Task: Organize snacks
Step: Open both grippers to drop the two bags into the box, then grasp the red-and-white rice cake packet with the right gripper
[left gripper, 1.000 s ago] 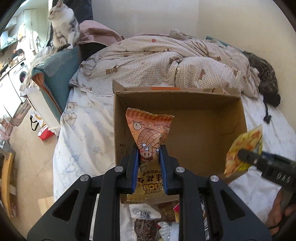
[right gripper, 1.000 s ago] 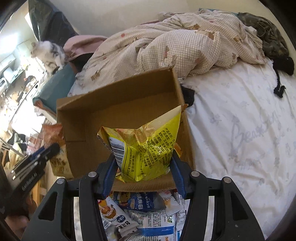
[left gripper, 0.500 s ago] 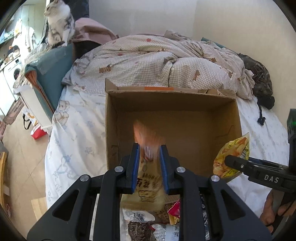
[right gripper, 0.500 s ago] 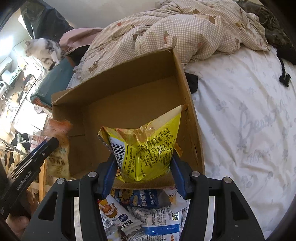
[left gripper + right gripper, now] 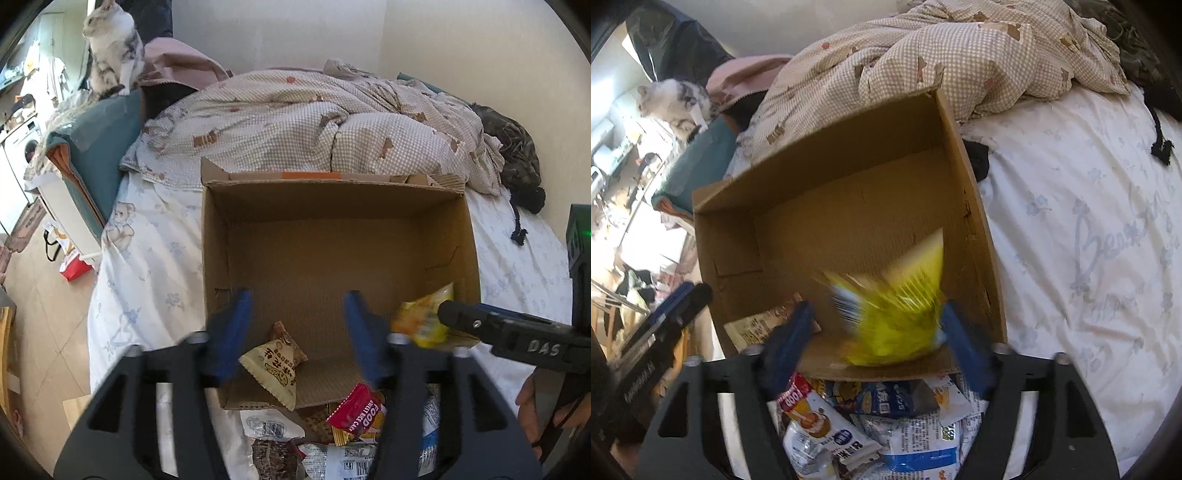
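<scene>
While my left gripper [image 5: 295, 332] hovers at the cardboard box [image 5: 469, 236] with jaws wide over the beige packet [image 5: 275, 363] inside, my right gripper's [image 5: 877, 341] spread jaws flank the blurred yellow packet [image 5: 897, 317].

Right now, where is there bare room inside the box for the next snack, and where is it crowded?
The cardboard box floor is bare from the far wall down to mid-box. The near left corner holds the peanut packet; the yellow packet is blurred at the near right corner between the right gripper's open fingers. The snack pile crowds the sheet before the box.
</scene>
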Available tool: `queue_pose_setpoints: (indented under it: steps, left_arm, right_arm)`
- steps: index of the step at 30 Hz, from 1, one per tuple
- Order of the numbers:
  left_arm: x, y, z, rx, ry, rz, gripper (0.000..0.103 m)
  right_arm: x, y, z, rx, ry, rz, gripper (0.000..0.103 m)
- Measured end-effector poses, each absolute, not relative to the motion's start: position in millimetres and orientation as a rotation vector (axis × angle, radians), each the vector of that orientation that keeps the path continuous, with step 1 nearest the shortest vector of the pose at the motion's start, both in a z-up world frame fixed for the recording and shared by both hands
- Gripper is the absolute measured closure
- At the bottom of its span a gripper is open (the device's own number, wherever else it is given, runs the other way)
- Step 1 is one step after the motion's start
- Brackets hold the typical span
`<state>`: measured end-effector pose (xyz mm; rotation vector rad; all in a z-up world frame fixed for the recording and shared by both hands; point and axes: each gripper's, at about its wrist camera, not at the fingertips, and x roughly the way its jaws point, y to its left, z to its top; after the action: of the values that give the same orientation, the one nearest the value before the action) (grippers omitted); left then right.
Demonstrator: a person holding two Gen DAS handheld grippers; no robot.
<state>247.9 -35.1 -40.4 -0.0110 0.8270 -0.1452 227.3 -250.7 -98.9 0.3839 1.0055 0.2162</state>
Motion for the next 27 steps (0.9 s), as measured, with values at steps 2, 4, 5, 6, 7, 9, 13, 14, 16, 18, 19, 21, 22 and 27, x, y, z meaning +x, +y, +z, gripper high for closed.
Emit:
queue_pose_setpoints:
  steps: [2,4,5,6,7,9,13,14,16,18,19,21,22,27]
  left_arm:
    - [245.2,-36.0,-37.9,-0.004,0.818,-0.151,0.02]
    - [243.5,-35.7,-34.8,-0.011,0.805,-0.154,0.012]
    - [242.0,-35.2,-32.9,-0.017,0.795,-0.158,0.012]
    - [241.4,-35.0,-31.6,-0.019,0.791,-0.159,0.012]
    - [241.4,-35.1,-31.1,-0.019,0.79,-0.158,0.012]
    - [241.2,-33.6,-30.7,-0.025,0.793,-0.158,0.012]
    - [240.3,-28.0,-31.0,-0.044,0.799,-0.152,0.012]
    - [239.3,-26.0,-30.4,-0.052,0.795,-0.156,0.012]
    - [236.7,-21.3,-28.9,-0.077,0.79,-0.158,0.012]
    - [233.8,-16.3,-26.8,-0.103,0.784,-0.153,0.012]
    - [233.4,-15.0,-26.3,-0.108,0.783,-0.148,0.012]
    - [230.5,-11.2,-24.4,-0.116,0.779,-0.133,0.012]
    - [228.9,-9.8,-23.0,-0.116,0.776,-0.126,0.012]
    - [217.1,-6.7,-13.3,-0.108,0.753,-0.15,0.012]
  right_arm:
    - [225.7,-251.3,-96.0,0.379,0.983,0.206,0.009]
    - [226.6,-250.2,-95.3,0.368,0.986,0.212,0.009]
    - [226.9,-250.3,-95.5,0.369,0.989,0.216,0.009]
    - [227.2,-250.2,-95.5,0.372,0.992,0.217,0.009]
    - [227.4,-250.1,-95.4,0.374,0.993,0.216,0.009]
    - [227.3,-249.4,-94.5,0.372,0.991,0.22,0.009]
    - [226.7,-248.2,-92.7,0.356,0.984,0.22,0.009]
    - [225.9,-248.6,-92.4,0.357,0.983,0.218,0.009]
    - [223.7,-249.7,-92.0,0.37,0.982,0.215,0.009]
    - [221.4,-249.8,-90.6,0.382,0.977,0.213,0.009]
    - [220.3,-249.9,-88.9,0.385,0.972,0.212,0.009]
    - [216.7,-249.1,-84.3,0.377,0.955,0.209,0.009]
    - [214.5,-248.8,-81.8,0.37,0.945,0.206,0.009]
    - [199.3,-248.3,-76.1,0.372,0.937,0.206,0.009]
